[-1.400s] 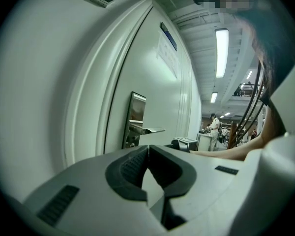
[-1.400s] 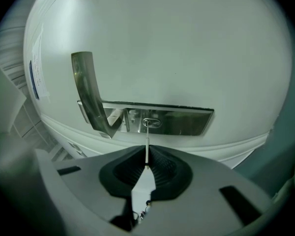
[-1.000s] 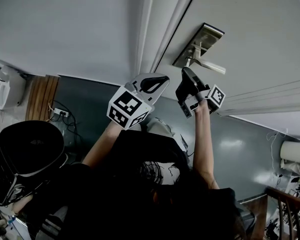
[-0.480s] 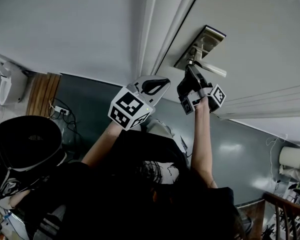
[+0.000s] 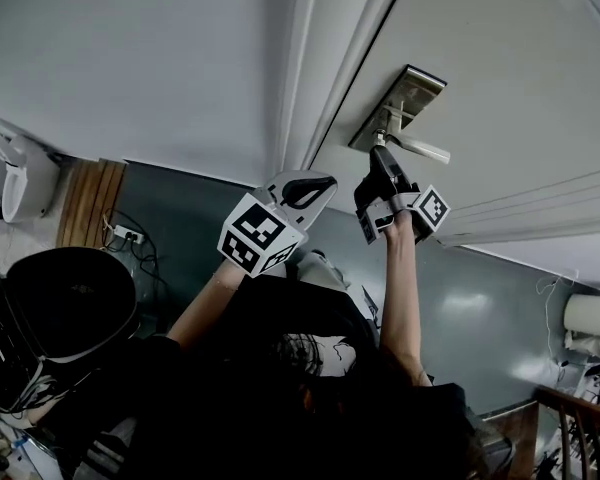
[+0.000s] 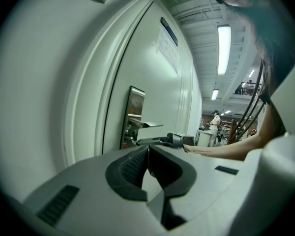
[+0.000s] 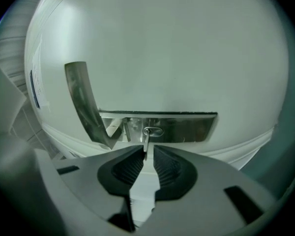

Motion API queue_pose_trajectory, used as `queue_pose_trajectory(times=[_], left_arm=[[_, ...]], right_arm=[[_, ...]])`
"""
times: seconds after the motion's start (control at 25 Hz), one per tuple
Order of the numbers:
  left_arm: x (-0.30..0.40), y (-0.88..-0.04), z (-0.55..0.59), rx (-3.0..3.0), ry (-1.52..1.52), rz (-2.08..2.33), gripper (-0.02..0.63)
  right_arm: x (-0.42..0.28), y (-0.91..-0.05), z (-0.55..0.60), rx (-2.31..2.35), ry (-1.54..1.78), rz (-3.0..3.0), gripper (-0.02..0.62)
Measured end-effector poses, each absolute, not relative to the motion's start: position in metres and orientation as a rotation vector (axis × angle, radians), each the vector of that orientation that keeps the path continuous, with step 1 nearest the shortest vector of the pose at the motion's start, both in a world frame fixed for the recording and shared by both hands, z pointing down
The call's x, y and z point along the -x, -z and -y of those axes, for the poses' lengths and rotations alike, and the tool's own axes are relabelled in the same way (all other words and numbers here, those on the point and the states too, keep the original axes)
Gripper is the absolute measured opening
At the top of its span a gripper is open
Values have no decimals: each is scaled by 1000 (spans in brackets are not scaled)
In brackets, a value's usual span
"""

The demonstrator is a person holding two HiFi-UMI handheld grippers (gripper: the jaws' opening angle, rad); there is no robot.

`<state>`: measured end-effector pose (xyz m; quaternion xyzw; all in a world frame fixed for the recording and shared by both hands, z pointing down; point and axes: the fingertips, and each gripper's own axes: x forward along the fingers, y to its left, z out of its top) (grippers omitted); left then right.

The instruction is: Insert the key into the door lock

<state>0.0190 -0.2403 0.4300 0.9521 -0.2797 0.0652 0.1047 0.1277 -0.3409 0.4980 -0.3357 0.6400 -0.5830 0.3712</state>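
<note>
The right gripper (image 7: 146,152) has its jaws pinched narrow on a thin silver key (image 7: 145,142). The key's tip meets the oval keyhole (image 7: 153,131) in the brushed-metal lock plate (image 7: 184,128). How deep it sits cannot be told, and the key's head is hidden between the jaws. The silver lever handle (image 7: 83,100) juts from the same plate, close beside the jaws. The left gripper (image 6: 148,149), jaws together on nothing, hangs apart from the plate, toward the white door frame (image 5: 305,78). The white door (image 5: 510,78) around the plate runs out of view.
</note>
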Motion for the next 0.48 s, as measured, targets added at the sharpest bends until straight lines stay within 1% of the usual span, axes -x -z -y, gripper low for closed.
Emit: queue_pose_trajectory(times=[0.48], left_arm=[[-10,-455,220,-2744,-215,711,12]], right_arm=[[-122,-489,266,1149,1382,-1853,51]])
